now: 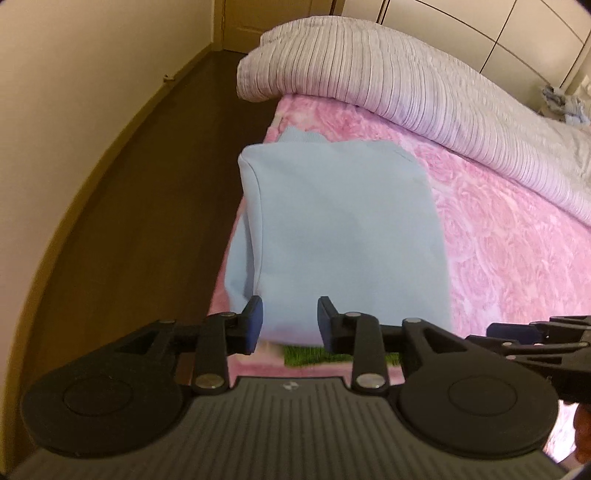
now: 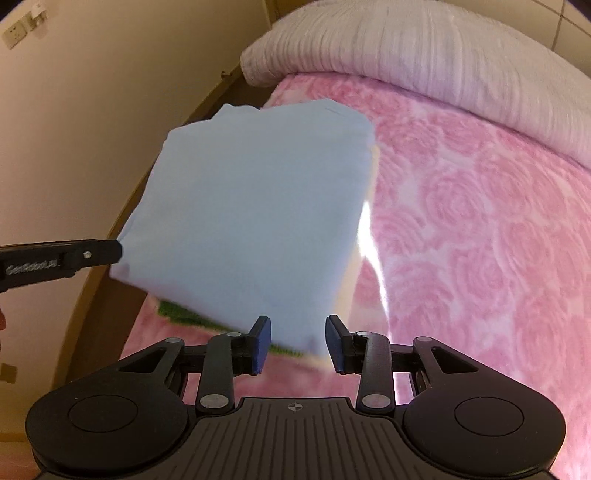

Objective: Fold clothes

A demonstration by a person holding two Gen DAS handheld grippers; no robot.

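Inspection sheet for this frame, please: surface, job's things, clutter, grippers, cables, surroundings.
Surface: pink rose-patterned blanket covering a bed.
Job's things: light blue garment, folded into a compact rectangle near the bed's edge; one layer droops at its left side.
Clutter: green item showing from under the garment's near edge; striped quilt bunched at the far end; bluish cloth heap far right.
Grippers: left gripper open, right gripper open; neither's pads press the garment.
Cables: nothing seen.
Surroundings: dark wood floor, cream wall, wall socket.
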